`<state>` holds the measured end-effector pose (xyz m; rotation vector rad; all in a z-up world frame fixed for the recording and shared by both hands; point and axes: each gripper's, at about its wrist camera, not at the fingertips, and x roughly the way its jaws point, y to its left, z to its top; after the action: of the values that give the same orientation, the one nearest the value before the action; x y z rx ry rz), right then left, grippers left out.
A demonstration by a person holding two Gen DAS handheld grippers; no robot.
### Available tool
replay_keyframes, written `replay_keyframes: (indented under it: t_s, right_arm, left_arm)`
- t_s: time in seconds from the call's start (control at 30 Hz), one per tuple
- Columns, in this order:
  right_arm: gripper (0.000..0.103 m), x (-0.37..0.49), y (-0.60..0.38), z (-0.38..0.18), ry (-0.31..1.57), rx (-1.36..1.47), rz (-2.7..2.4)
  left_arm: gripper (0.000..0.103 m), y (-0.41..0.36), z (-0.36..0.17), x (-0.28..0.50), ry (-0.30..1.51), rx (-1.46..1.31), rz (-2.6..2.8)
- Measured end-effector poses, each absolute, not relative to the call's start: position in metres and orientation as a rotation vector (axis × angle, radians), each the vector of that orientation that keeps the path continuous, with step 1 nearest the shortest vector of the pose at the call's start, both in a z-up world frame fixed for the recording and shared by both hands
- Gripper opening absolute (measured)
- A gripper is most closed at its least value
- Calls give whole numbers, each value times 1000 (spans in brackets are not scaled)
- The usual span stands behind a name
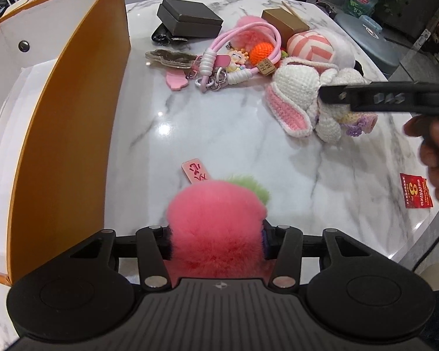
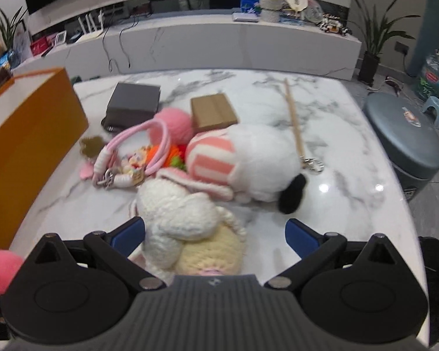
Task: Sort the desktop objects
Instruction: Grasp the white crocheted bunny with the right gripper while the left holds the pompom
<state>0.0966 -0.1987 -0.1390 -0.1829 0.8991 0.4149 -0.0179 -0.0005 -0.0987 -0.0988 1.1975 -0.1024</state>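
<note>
- Left wrist view, foreground: a pink fluffy pompom [image 1: 216, 222] with a green tuft sits between the fingers of the left gripper [image 1: 216, 234], which are clamped against its two sides; a small pink tag [image 1: 195, 172] lies on the desk [image 1: 219, 134] just beyond it.
- To the left stands an orange box [image 1: 70, 111], open at the top, its white interior showing.
- Right wrist view, foreground: the right gripper [image 2: 215, 234] has its blue-padded fingers [image 2: 301, 234] wide apart, straddling a white crocheted bunny [image 2: 178, 216]; the left pad seems to lie just beside the yarn, though blur leaves contact uncertain.
- In the left wrist view the right gripper enters from the right edge, over the bunny, with a hand [image 1: 436, 158] behind it.
- Behind the bunny lies a white plush with a pink-striped patch [image 2: 248, 155].
- Farther back: a pink cord strap with charms [image 1: 219, 58], an orange crocheted ball [image 1: 262, 52], a black box [image 1: 188, 17], a brown cardboard box [image 2: 213, 111] and a red packet [image 1: 415, 190] near the desk's right edge.
</note>
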Motion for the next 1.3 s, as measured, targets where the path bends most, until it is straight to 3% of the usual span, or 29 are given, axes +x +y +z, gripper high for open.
replay_keyframes:
  t_s: [0.13, 0.17, 0.2, 0.47, 0.53, 0.6, 0.77, 0.83, 0.9, 0.93, 1.23, 1.3]
  right_arm:
    - [99, 100, -189, -156, 932, -230, 410]
    - [94, 100, -188, -160, 943, -232, 422]
    - [79, 101, -188, -162, 955, -229, 435]
    - [75, 96, -181, -152, 963, -212, 481]
    - [74, 94, -181, -146, 951, -201, 489]
    - [74, 92, -181, -139, 939, -181, 497]
    - [74, 89, -185, -124, 914, -145, 508]
    - [74, 89, -187, -122, 911, -140, 509]
    - [74, 89, -188, -123, 914, -139, 507]
    - [75, 90, -188, -123, 914, -140, 505]
    - [75, 91, -192, -122, 908, -133, 502]
    - [75, 91, -193, -121, 907, -132, 500]
  left_arm:
    - [55, 2, -101, -18, 1209, -119, -105]
    - [55, 2, -100, -18, 1208, -123, -107]
    - [55, 3, -99, -18, 1206, -126, -110]
    - [55, 10, -83, -22, 1170, -179, -111]
    - [52, 11, -80, -23, 1163, -201, -109]
    - [39, 13, -78, -22, 1160, -224, -112]
    - [40, 9, -72, -22, 1165, -200, -113]
    - [43, 0, -77, -22, 1201, -119, -119]
    - [70, -2, -81, -24, 1211, -108, -108]
    - [73, -3, -84, -23, 1220, -117, -110]
    - [74, -21, -109, -25, 1284, -44, -120]
    - [69, -22, -112, -26, 1288, -37, -121]
